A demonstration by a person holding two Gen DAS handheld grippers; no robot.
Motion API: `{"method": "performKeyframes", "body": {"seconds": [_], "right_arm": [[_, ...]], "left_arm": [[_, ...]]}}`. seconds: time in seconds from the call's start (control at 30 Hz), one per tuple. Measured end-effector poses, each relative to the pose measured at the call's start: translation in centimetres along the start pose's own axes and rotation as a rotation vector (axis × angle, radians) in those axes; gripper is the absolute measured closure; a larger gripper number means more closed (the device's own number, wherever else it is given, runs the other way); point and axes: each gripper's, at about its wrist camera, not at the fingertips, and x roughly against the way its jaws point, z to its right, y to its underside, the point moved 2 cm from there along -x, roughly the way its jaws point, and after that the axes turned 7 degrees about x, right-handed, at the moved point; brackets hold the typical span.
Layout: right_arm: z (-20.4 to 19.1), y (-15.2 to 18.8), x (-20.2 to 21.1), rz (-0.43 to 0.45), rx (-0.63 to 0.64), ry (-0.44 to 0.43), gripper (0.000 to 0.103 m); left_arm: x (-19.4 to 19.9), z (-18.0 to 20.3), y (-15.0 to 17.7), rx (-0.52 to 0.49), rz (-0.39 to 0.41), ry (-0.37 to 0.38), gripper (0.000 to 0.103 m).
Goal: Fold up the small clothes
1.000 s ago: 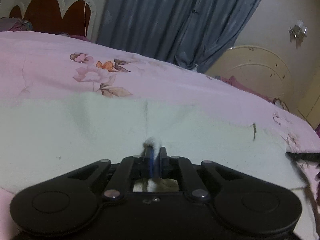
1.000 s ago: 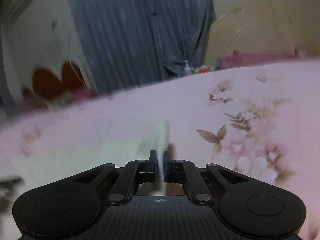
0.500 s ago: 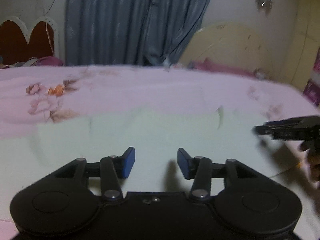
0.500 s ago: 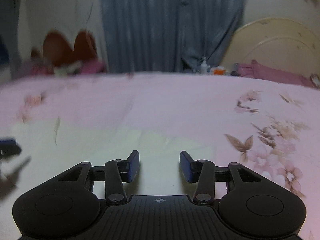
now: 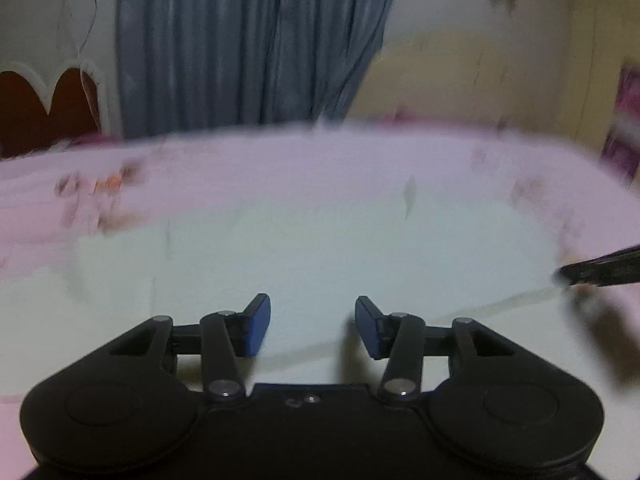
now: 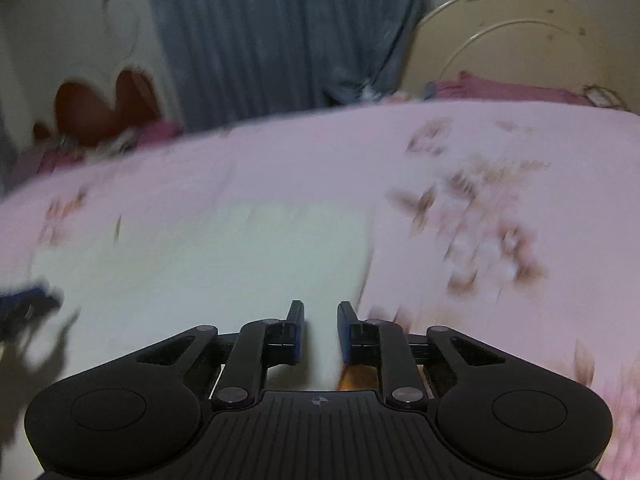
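A pale cream cloth [image 5: 320, 240] lies spread flat on the pink flowered bedspread [image 5: 280, 160]. My left gripper [image 5: 312, 326] hovers over the cloth's near part, open, with nothing between its blue pads [image 5: 256, 324]. In the right wrist view the same cloth [image 6: 200, 264] fills the lower left, its right edge running down towards my right gripper [image 6: 320, 328]. That gripper's jaws are closing, a narrow gap is left, and the pads press on nothing. Each gripper shows in the other's view as a dark blurred tip: the right gripper [image 5: 600, 270], the left gripper [image 6: 28, 304].
A blue-grey curtain [image 5: 248, 40] hangs behind the bed. A dark red scalloped headboard [image 5: 44, 112] stands at the left and a cream rounded one [image 6: 512, 40] at the right, with pink bedding [image 6: 500, 90] below it. Both views are motion-blurred.
Both grippers were shut on pinched cloth a second ago and have let it go and opened. The right one has since narrowed again. Both cameras have shifted sideways over the bed.
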Motion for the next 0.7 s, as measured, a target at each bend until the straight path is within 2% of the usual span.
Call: {"method": "performKeyframes", "body": {"seconds": [0.07, 0.13, 0.17, 0.27, 0.3, 0.33, 0.43, 0.53, 0.57, 0.6, 0.7], "right_arm": [[-0.3, 1.1, 0.4, 0.011, -0.009, 0.037, 0.087], [-0.3, 0.6, 1.5, 0.028, -0.026, 0.068, 0.087], [-0.6, 0.5, 2.5, 0.067, -0.013, 0.059, 0.087], [-1.7, 0.5, 3.5, 0.112, 0.008, 0.025, 0.087], [-1.9, 0.9, 3.0, 0.085, 0.011, 0.025, 0.087], [-1.9, 1.5, 1.5, 0.013, 0.012, 0.046, 0.087], [-1.6, 1.6, 1.3, 0.003, -0.03, 0.057, 0.087], [-2.2, 1.5, 2.8, 0.112, -0.007, 0.079, 0.087], [-2.3, 1.5, 2.0, 0.071, -0.001, 0.091, 0.087], [-2.1, 1.8, 0.4, -0.02, -0.008, 0.094, 0.087], [-2.3, 1.0, 0.9, -0.003, -0.022, 0.102, 0.087]], "left_arm": [[0.0, -1.3, 0.5, 0.054, 0.015, 0.024, 0.056], [0.5, -1.7, 0.2, 0.042, 0.012, 0.002, 0.058], [0.7, -1.8, 0.2, 0.038, 0.017, -0.001, 0.058], [0.5, -1.9, 0.4, 0.029, 0.008, -0.005, 0.056], [0.5, -1.9, 0.3, 0.037, 0.007, -0.004, 0.056], [0.5, -2.0, 0.2, 0.05, 0.005, -0.003, 0.056], [0.9, -2.5, 0.1, 0.069, 0.011, -0.017, 0.058], [0.9, -2.7, 0.6, 0.05, 0.015, -0.013, 0.057], [1.0, -2.6, 0.5, 0.046, 0.011, -0.013, 0.055], [1.1, -2.5, 0.4, 0.045, 0.007, -0.008, 0.054], [2.2, -3.0, 0.4, 0.081, 0.024, 0.011, 0.041]]}}
